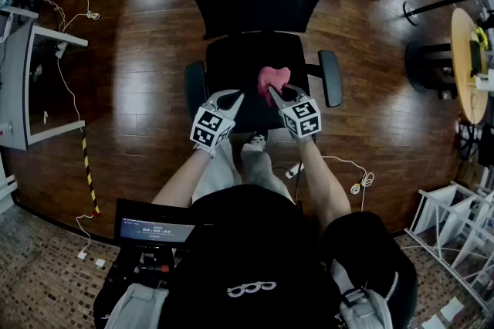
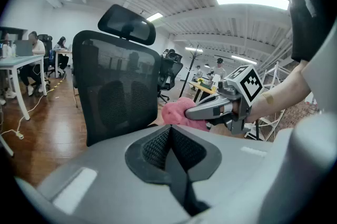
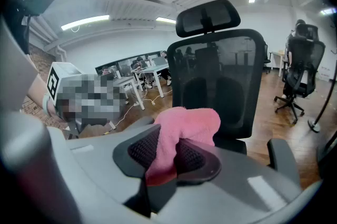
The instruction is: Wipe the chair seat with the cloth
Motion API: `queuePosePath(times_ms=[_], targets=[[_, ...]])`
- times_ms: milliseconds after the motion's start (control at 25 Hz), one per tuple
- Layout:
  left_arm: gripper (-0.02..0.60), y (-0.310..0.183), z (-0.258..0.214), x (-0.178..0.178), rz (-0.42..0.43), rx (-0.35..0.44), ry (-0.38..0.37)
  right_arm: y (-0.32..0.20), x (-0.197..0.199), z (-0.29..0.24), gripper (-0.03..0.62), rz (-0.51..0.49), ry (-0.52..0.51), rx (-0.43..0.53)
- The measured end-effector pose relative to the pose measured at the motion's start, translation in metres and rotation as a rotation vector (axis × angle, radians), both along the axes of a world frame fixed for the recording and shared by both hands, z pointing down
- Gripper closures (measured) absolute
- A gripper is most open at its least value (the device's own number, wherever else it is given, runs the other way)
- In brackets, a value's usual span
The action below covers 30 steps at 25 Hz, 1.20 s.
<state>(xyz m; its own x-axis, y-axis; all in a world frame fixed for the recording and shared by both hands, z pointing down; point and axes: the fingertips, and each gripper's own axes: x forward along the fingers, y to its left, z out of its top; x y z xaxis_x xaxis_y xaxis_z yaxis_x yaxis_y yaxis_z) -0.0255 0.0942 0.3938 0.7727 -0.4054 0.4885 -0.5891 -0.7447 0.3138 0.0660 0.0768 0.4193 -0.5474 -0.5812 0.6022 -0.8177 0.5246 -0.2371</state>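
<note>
I look down on a dark wooden floor (image 1: pixel 131 96) in an open office, with a desk (image 1: pixel 58 36) at the left. The black chair seat (image 1: pixel 239 61) is very dark and its front edge is covered, so I cannot tell if the cloth (image 1: pixel 273 78) touches it. The cloth is pink, fluffy and bunched over the seat, clamped in the right hand-held gripper (image 1: pixel 282 93). The left hand-held gripper (image 1: pixel 225 97) is closed on nothing.
</note>
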Motion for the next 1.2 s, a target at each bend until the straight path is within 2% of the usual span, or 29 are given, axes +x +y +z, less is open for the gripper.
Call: queuePosePath(times_ms=[240, 440, 520, 800, 1000, 1200], targets=[[0.589, -0.051, 0.027, -0.030, -0.012, -0.030, 0.009, -0.075, -0.044, 0.044, 0.510, 0.006, 0.037, -0.007], [0.589, -0.065, 0.049, -0.045, 0.050, -0.045, -0.035, -0.122, -0.081, 0.085, 0.510, 0.012, 0.050, -0.041], [0.589, -0.068, 0.054, -0.050, 0.051, -0.057, -0.045, -0.133, -0.097, 0.102, 0.510, -0.005, 0.051, -0.051], [0.589, -0.092, 0.066, -0.060, -0.089, -0.064, -0.047, -0.175, -0.146, 0.184, 0.510, -0.130, 0.056, -0.098], [0.589, -0.101, 0.092, -0.056, -0.204, -0.140, -0.050, -0.187, -0.169, 0.237, 0.510, -0.206, 0.062, -0.156], [0.589, -0.107, 0.110, -0.037, -0.240, -0.181, -0.048, -0.201, -0.181, 0.264, 0.510, -0.262, 0.038, -0.178]])
